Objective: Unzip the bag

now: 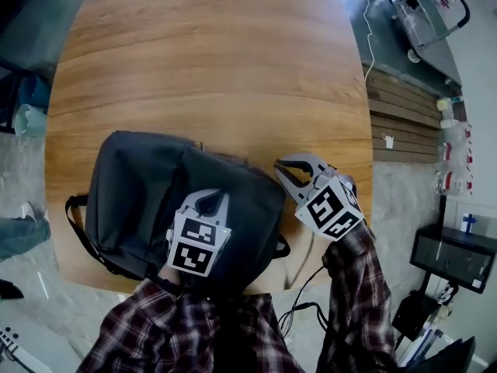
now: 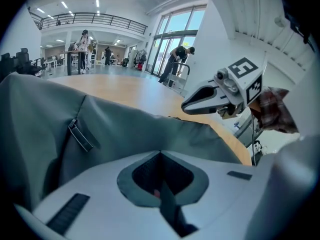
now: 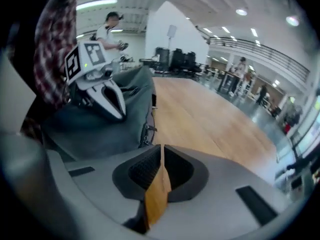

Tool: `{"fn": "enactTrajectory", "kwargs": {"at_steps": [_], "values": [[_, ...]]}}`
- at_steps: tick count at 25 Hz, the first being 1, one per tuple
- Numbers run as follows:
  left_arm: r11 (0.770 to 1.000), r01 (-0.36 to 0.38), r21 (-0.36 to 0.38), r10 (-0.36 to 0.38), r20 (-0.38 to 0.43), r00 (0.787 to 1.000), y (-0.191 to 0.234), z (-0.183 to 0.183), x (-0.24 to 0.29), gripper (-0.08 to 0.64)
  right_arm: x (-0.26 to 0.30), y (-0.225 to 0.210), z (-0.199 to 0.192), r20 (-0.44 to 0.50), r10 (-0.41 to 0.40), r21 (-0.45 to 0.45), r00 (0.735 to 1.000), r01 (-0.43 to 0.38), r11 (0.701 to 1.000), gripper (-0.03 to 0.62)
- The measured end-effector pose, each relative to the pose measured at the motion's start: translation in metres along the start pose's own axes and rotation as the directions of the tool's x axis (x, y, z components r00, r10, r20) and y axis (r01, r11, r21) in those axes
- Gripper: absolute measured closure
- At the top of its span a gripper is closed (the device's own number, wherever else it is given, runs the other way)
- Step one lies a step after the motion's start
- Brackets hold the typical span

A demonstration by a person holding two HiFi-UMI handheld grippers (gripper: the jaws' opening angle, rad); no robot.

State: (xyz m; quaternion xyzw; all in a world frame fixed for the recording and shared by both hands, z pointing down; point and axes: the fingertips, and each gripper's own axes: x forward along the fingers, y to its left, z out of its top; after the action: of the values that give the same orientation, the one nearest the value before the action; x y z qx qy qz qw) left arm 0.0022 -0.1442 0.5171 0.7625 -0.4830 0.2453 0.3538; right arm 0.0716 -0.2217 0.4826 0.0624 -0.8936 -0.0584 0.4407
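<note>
1 dark grey soft fabric bag (image 1: 132, 193), lying flat on the near-left part of a round-cornered light wooden desk (image 1: 217, 61). Zip not opened as far as the views show. Long axis approx. left-to-right across the person. 2 hand-held grippers w/ marker cubes. Left gripper (image 2: 160, 156): directly over bag's near half, pointing away from the person. Its fingers (image 2: 215, 194) are pressed together w/ nothing visibly between them; bag cloth just beyond the tips, contact not clear. Right gripper (image 3: 162, 149): just off bag's right edge, above bare desk, angled in toward the bag. Its fingers (image 3: 220, 184) are also pressed together, empty. Small metal fitting (image 3: 148, 129) on bag's right-hand edge, poss. the zip pull, cannot confirm; it lies just ahead-left of the right tips. Judgement: right gripper is nearer to it, left is placed to pin the bag. Fingers would need spreading before any pinch.
</note>
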Motion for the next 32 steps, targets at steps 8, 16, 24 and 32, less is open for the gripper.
{"fn": "enactTrajectory", "kwargs": {"at_steps": [8,16,24,32], "values": [[1.000,0.017,-0.016,-0.017,-0.008,1.000,0.000,0.000,0.000,0.551,0.032,0.015,-0.017,-0.204,0.148,-0.416,0.968,-0.222,0.882,0.526],[1.000,0.014,-0.018,-0.014,-0.018,1.000,0.001,0.000,0.002,0.551,0.043,0.026,-0.014,-0.267,0.142,-0.727,0.953,-0.296,0.619,0.526],[0.999,0.020,-0.032,-0.021,-0.028,0.999,0.004,-0.001,0.004,0.551,0.042,0.030,-0.013,-0.299,0.240,-0.721,0.924,-0.384,0.577,0.574],[0.999,0.003,-0.039,-0.004,-0.036,0.999,0.007,-0.001,0.006,0.551,0.035,0.032,-0.010,-0.322,0.353,-0.508,0.878,-0.475,0.719,0.577]]}}
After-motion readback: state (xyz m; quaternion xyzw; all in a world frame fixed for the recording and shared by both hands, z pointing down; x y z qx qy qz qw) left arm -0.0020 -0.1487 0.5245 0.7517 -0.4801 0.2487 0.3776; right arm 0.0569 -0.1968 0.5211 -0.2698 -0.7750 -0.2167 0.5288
